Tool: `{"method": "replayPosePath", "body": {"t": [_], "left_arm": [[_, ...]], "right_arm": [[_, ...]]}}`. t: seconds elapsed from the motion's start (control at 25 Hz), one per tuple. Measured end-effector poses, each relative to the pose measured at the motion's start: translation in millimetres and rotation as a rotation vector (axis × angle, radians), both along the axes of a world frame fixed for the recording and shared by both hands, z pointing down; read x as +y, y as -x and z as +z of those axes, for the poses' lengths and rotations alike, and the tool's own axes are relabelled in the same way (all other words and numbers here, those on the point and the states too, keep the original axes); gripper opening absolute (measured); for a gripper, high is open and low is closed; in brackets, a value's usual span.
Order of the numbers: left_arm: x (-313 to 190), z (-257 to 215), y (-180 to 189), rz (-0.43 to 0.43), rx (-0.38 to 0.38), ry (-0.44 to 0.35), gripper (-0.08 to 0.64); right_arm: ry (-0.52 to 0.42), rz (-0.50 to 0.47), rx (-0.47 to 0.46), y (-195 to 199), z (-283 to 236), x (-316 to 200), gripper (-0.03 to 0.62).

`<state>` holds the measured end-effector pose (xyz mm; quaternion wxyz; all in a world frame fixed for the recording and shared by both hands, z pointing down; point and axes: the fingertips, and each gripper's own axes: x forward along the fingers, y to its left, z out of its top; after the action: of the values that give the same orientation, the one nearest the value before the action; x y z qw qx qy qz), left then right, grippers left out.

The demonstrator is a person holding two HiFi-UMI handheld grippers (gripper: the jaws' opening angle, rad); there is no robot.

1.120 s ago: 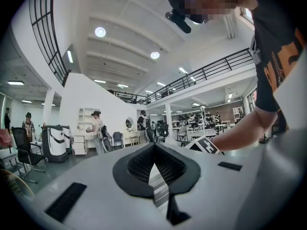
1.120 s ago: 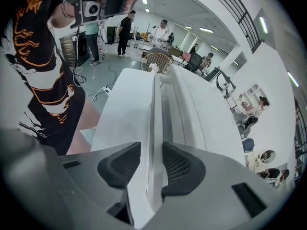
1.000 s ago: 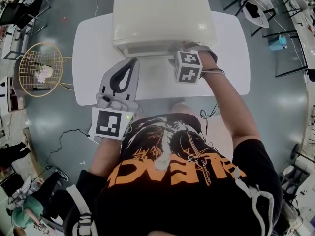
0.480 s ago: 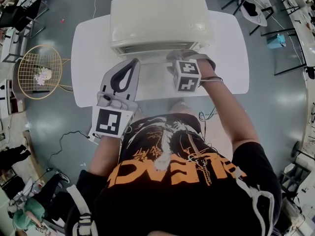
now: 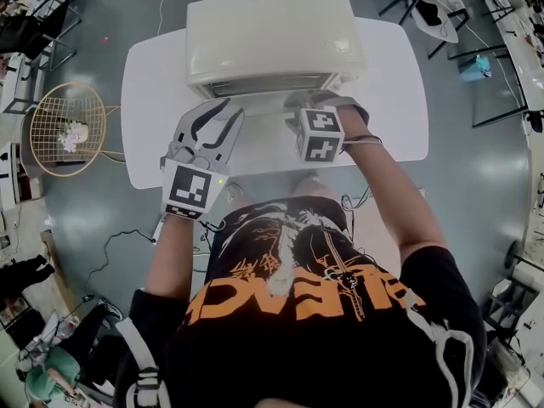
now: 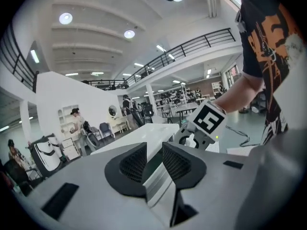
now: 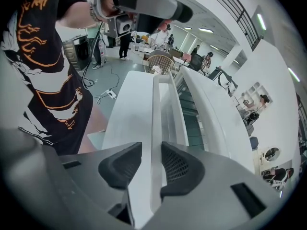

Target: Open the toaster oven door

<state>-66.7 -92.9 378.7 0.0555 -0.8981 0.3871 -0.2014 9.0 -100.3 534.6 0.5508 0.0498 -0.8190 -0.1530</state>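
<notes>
Right gripper view: tongs [image 7: 151,152] clamp the toaster oven door handle [image 7: 156,104].

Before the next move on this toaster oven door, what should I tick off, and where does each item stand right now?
1. Right gripper gripping the door handle: the bar runs between the jaws with the pads against it. Ok.
2. Left gripper gripping the same handle: the bar lies between the jaws, but contact is unclear. Cannot tell.
3. Door released from the body: a dark gap shows along its top edge. Ok.
4. Toaster oven seated well back on the table. Ok.
5. Door fully open: it is only ajar. Not ok.
</notes>
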Motion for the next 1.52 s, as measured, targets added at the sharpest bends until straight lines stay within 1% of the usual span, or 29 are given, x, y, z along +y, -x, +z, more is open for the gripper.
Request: {"method": "replayPosePath", "body": {"t": [0.12,0.24,0.36,0.52,0.64,0.84,1.04,1.12,1.28,1.4,1.52], "left_arm": [[-6.1,24.9,4.5,0.04,-0.172,0.031,0.126],[-13.0,46.7,6.1,0.103,-0.362,0.041,0.126],[-19.6,71.3,7.5,0.164,-0.526,0.069,0.126],[-25.8,95.3,8.6,0.241,-0.714,0.095,0.127],[-27.6,107.0,7.9,0.295,-0.818,0.12,0.129],[-26.7,128.7,10.9,0.344,-0.926,0.169,0.129],[-20.0,151.0,11.5,0.387,-0.992,0.23,0.124],[-18.7,158.4,13.1,0.398,-1.01,0.244,0.107],[-17.0,167.4,13.0,0.395,-1.008,0.255,0.063],[-13.8,171.3,10.6,0.399,-0.997,0.274,0.054],[-11.5,173.6,9.8,0.39,-0.976,0.291,0.049]], "right_arm": [[0.011,-0.001,0.004,-0.2,2.5,2.9,0.14],[0.0,-0.004,0.002,1.3,-0.3,2.7,0.138],[0.003,-0.004,0.004,-0.3,2.2,4.9,0.135],[0.006,-0.007,0.003,-1.0,5.9,8.4,0.133],[0.014,-0.004,0.001,-1.9,8.3,12.4,0.13],[0.038,0.003,-0.004,-2.1,12.2,19.9,0.129],[0.047,-0.001,0.001,-4.0,14.4,23.4,0.13],[0.047,-0.001,0.001,-2.5,14.1,24.0,0.13],[0.051,-0.006,0.006,-1.8,16.7,29.0,0.13],[0.06,-0.015,0.015,-4.0,21.7,34.2,0.13],[0.038,-0.026,0.025,-3.3,19.9,35.4,0.137]]}}
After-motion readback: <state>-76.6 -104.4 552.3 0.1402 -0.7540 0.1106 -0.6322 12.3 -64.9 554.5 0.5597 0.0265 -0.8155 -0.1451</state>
